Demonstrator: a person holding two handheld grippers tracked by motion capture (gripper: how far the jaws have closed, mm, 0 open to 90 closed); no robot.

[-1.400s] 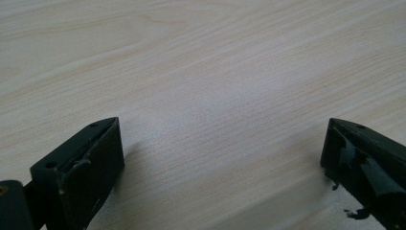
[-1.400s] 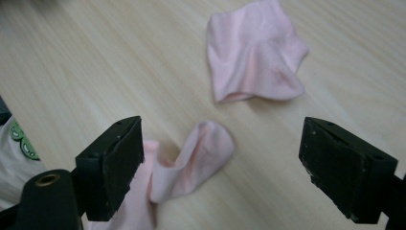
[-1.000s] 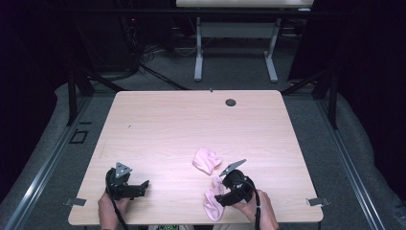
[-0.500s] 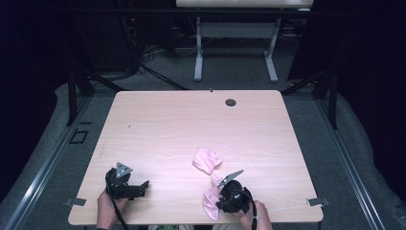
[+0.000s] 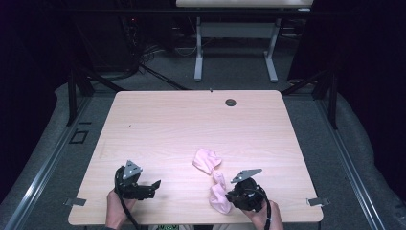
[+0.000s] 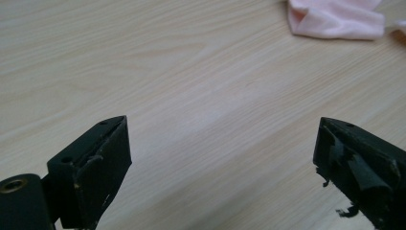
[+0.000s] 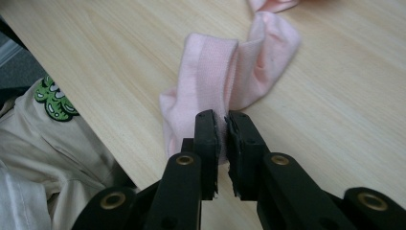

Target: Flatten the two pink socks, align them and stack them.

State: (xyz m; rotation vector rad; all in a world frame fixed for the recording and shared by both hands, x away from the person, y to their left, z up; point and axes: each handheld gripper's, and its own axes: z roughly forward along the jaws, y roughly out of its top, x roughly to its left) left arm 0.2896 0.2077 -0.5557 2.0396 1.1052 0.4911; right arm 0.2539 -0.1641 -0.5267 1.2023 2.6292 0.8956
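Two pink socks lie near the table's front. One sock [image 5: 206, 160] is crumpled a little right of centre; its edge shows in the left gripper view [image 6: 335, 19]. The other sock [image 5: 219, 195] [image 7: 225, 76] lies by the front edge, and my right gripper [image 5: 229, 197] [image 7: 222, 127] is shut on its lower end, with the cloth pinched between the jaws. My left gripper [image 5: 154, 186] [image 6: 222, 158] rests low over bare wood at the front left, jaws wide open with nothing between them.
The light wooden table [image 5: 191, 124] has a small dark round grommet [image 5: 231, 102] near its far edge. Beyond stands another table's white frame [image 5: 234, 48] on a dark floor. A person's beige clothing with a green patch [image 7: 55, 103] sits just past the front edge.
My right gripper has drawn back toward the front edge and slightly left, pulling the nearer sock with it. The left gripper has stayed in place.
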